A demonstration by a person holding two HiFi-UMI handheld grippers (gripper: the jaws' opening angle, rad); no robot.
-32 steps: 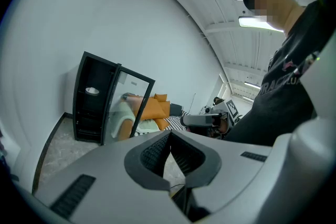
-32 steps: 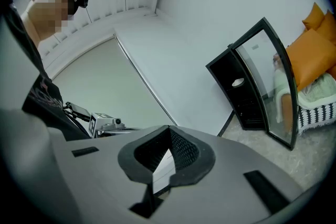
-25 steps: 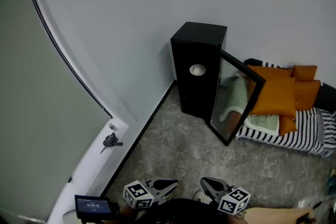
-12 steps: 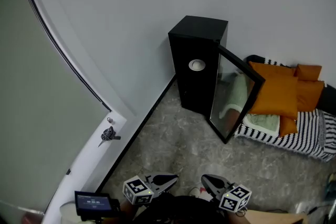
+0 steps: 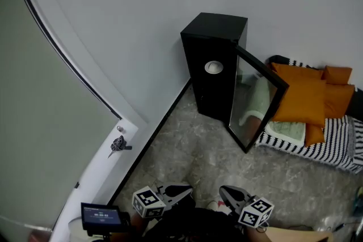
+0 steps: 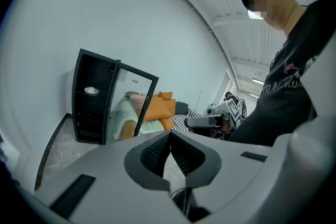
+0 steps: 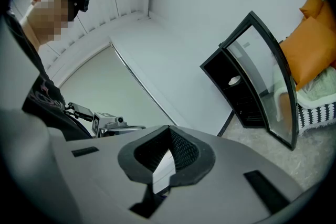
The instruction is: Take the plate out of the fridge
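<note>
Both tongs are clenched, jaws pressed together and empty: the left tongs (image 5: 177, 190) and the right tongs (image 5: 229, 195) hang side by side at the near edge of the head view, well apart from the fridge (image 5: 218, 28). Compared with a second ago, the fridge shows a little higher in that view, while the tongs keep almost the same place and the door (image 5: 258, 100) is open as before. The plate (image 5: 213, 67) lies on an upper shelf inside the fridge, far from both tongs. Grey floor (image 5: 193, 161) lies between them. The glass door swings out to the right, toward orange cushions (image 5: 306, 100) on a striped mattress (image 5: 334, 144). A small screen (image 5: 101, 217) sits at near left.
</note>
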